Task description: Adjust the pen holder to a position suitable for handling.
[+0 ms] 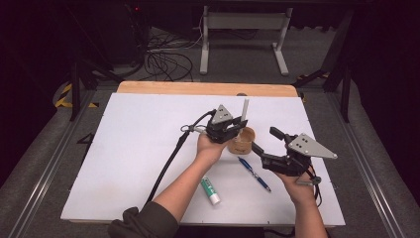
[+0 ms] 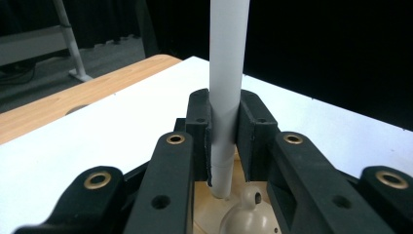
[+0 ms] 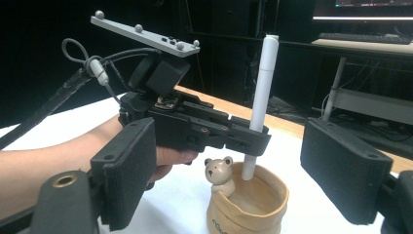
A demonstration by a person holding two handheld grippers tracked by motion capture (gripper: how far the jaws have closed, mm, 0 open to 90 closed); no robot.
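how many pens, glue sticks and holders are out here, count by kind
pens: 2, a white pen held upright in the left tool and a blue pen lying on the table
glue sticks: 1, the glue stick
holders: 1, the bear pen holder
total: 4

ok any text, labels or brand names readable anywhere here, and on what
Nothing can be read for certain.
Pen holder: dark lettering at its base, cut off by the frame edge, unreadable.
Glue stick: green and white label, too small to read.
Monitor: coloured marks on screen, too blurred.
White pen and blue pen: no print visible.
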